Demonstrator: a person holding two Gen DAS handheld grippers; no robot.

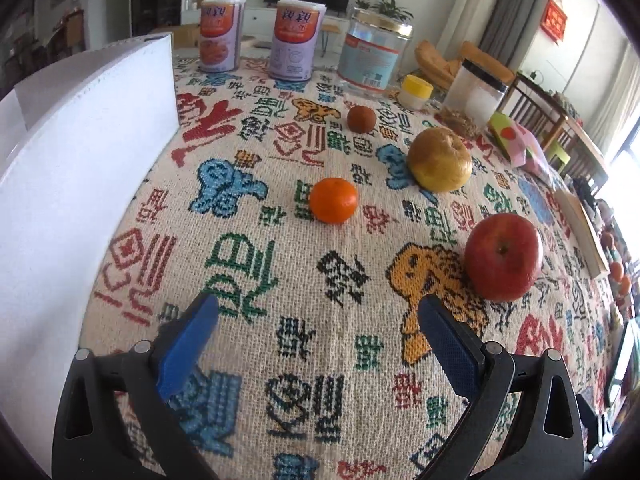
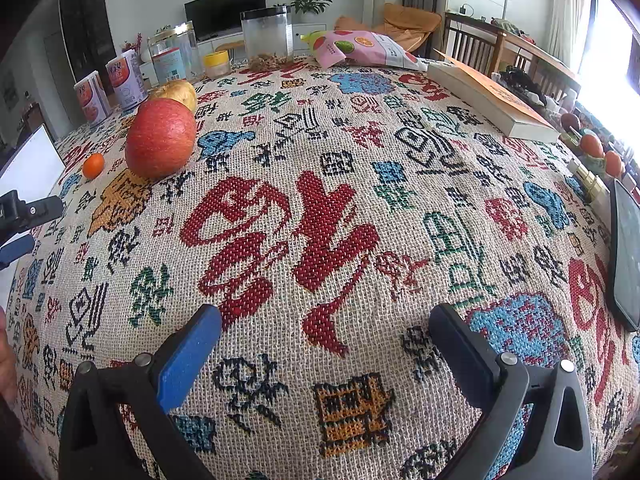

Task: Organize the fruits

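1. Four fruits lie apart on the patterned woven tablecloth (image 1: 304, 280): round red apple (image 1: 503, 257), orange tangerine (image 1: 333, 200), yellow pear (image 1: 440, 160), small brown fruit (image 1: 361, 119).
2. Left gripper (image 1: 318, 326) and right gripper (image 2: 325, 330) hover spread, empty.
3. Apple looks firm, smooth, heavyish; pinch across its widest middle.

Pale walls close a living room where a dark television (image 2: 225, 10) stands on a low white cabinet (image 1: 256, 20), with leafy potted plants (image 2: 310, 2) beside it. Grey and cream curtains (image 1: 516, 12) hang near a red wall hanging (image 1: 556, 20), and strong daylight floods in from a window (image 2: 608, 56) on the right. Wooden slatted chairs (image 2: 474, 46) and a tan cushioned seat (image 2: 408, 24) stand beyond the table's far edge.
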